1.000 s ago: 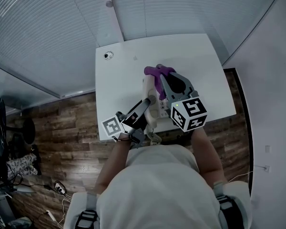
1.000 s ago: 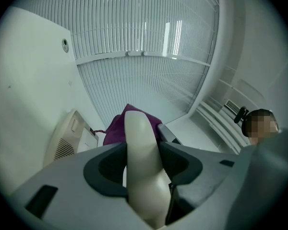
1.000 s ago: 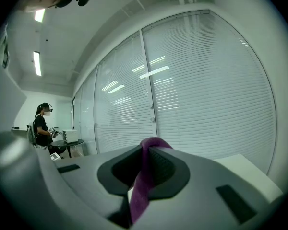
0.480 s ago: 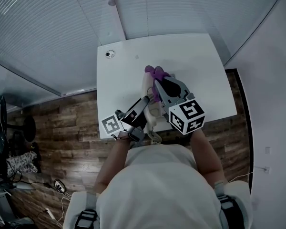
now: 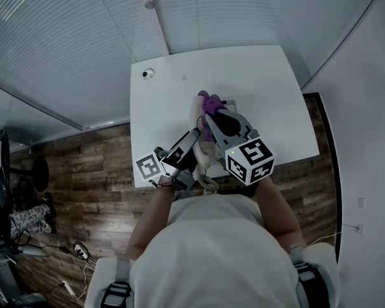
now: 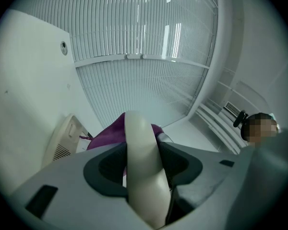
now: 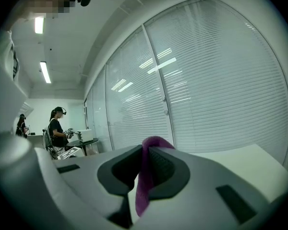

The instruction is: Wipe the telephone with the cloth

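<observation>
My left gripper [image 5: 194, 140] is shut on the cream telephone handset [image 5: 197, 115] and holds it above the near part of the white table [image 5: 263, 82]. In the left gripper view the handset [image 6: 138, 138] fills the jaws of the left gripper [image 6: 143, 166], with the cream telephone base [image 6: 62, 143] at lower left. My right gripper [image 5: 212, 117] is shut on the purple cloth [image 5: 209, 101], which rests against the handset's far part. The right gripper view shows the cloth [image 7: 152, 147] pinched in the right gripper [image 7: 146, 169] and hanging below it.
A small round fitting [image 5: 147, 73] sits at the table's far left corner. The curly phone cord [image 5: 208, 185] hangs at the near table edge. Window blinds line the far side. A person [image 7: 57, 128] stands at a distant desk in the right gripper view.
My right gripper has drawn the cloth a little toward me and leftward along the handset. The left gripper and the handset have stayed put.
</observation>
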Demonstrator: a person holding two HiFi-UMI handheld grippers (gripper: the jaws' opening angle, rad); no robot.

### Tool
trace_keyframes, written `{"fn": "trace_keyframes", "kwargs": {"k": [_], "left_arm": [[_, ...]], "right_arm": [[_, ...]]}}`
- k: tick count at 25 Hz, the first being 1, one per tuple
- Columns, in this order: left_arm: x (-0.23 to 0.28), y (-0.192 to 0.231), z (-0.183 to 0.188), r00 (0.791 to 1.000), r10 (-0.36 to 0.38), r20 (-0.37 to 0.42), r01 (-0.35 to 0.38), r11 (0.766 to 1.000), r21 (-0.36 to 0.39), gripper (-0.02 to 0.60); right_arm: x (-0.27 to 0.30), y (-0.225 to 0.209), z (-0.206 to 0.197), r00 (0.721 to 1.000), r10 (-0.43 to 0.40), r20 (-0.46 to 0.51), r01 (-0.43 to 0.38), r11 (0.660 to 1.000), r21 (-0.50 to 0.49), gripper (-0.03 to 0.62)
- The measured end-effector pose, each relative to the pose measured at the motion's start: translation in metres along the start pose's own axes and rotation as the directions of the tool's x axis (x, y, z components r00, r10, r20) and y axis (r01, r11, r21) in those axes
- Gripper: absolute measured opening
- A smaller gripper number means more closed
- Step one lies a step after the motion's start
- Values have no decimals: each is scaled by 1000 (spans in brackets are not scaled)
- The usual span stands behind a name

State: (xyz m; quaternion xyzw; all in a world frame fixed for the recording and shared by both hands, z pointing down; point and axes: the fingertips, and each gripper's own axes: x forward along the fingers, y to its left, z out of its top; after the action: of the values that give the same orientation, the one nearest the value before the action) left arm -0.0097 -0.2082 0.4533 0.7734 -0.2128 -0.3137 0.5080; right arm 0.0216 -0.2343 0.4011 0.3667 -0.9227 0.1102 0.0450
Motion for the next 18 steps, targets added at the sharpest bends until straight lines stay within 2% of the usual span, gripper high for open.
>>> {"fn": "trace_keyframes", "kwargs": {"k": [18], "left_arm": [[-2, -3, 4, 1000, -7, 22, 7, 1000, -4, 227]], "right_arm": [[-6, 26, -23, 995, 91, -49, -90, 996, 26, 44]]}}
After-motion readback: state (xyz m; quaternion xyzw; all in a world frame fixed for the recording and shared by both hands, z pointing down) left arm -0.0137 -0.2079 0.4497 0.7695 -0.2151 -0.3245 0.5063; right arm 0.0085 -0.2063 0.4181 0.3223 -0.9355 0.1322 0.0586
